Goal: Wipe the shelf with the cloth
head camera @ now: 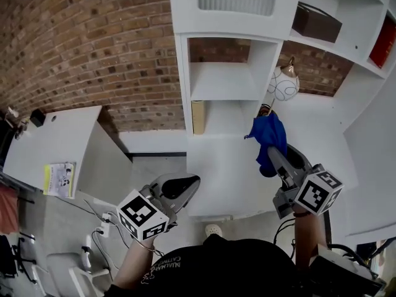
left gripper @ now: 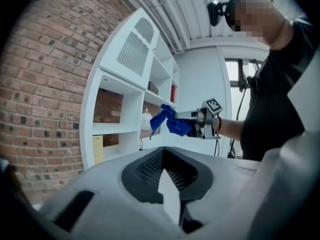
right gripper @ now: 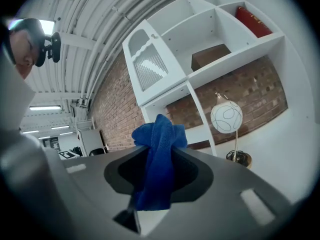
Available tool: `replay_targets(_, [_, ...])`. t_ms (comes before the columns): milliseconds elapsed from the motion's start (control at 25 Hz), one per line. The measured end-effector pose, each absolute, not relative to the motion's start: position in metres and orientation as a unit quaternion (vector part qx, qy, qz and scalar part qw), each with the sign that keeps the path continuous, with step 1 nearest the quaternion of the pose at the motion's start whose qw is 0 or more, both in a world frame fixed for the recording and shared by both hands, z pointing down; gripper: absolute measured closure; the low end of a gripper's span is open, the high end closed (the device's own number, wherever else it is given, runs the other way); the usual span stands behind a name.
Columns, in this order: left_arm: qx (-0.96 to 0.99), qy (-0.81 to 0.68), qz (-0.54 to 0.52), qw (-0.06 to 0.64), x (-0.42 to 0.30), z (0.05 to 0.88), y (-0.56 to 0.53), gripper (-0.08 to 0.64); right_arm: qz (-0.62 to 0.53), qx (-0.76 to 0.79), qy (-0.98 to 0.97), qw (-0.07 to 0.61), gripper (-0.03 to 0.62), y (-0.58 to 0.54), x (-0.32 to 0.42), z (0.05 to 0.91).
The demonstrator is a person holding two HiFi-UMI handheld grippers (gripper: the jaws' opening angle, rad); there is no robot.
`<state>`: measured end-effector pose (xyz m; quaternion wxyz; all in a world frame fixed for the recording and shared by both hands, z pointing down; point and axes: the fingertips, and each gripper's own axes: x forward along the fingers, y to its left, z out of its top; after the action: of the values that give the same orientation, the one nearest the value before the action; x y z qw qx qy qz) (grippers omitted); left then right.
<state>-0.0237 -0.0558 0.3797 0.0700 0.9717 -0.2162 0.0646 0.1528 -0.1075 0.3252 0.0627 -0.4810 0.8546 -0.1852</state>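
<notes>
The right tongs (head camera: 273, 158) are clamping a blue terry cloth (head camera: 267, 138), with both jaws pressing on its middle. In the right gripper view the cloth is bunching up in a crumpled knot above the jaws, and a tail of it is trailing down between them. The right tongs are holding it up in front of the white shelf unit (head camera: 226, 82), over the unit's wide lower ledge. The left gripper view shows the cloth hanging in the air, apart from the shelf boards.

The left tongs (head camera: 190, 182) are sitting lower and nearer the person, well apart from the cloth. Their jaws are resting together with nothing between them.

A round white globe lamp (head camera: 283, 85) on a thin stem is standing on the ledge just beyond the cloth. A brown rectangular box (head camera: 315, 20) is lying in a compartment above the lamp, and a red box (head camera: 382, 42) is standing in the compartment to its right. A pale tan board (head camera: 198, 117) is standing upright in the low compartment at the left of the unit.

A red-brown brick wall (head camera: 93, 42) is running behind the shelves. A white bench (head camera: 46, 138) is standing to the left, with a yellow-edged leaflet (head camera: 60, 179) lying on its near corner.
</notes>
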Motion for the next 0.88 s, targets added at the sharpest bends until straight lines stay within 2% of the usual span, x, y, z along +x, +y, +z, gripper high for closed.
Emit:
replay_targets(80, [0.971,-0.218,0.078,0.058,-0.011,0.380,-0.075,0.563,-0.174,-0.473,0.862,0.050,0.465,-0.132,0.155,0.325])
replay_targets(320, [0.969,-0.207,0.017,0.135,0.020,0.365,-0.136,0.563,-0.159,-0.430,0.888,0.040,0.468,-0.203,0.157,0.325])
replay_targets(600, [0.969,-0.226,0.077,0.068,0.049,0.376,-0.188,0.563,-0.115,-0.414,0.903,0.004,0.466,-0.278,0.133,0.327])
replay_targets(720, [0.974,-0.206,0.063,0.071,0.057,0.370,-0.201,0.562,-0.078,-0.393,0.916,-0.007,0.466,-0.301,0.110,0.314])
replay_targets(880, [0.981,-0.170,0.069,0.065,0.066,0.370,-0.216,0.563,0.003,-0.391,0.918,-0.062,0.465,-0.332,0.090,0.306])
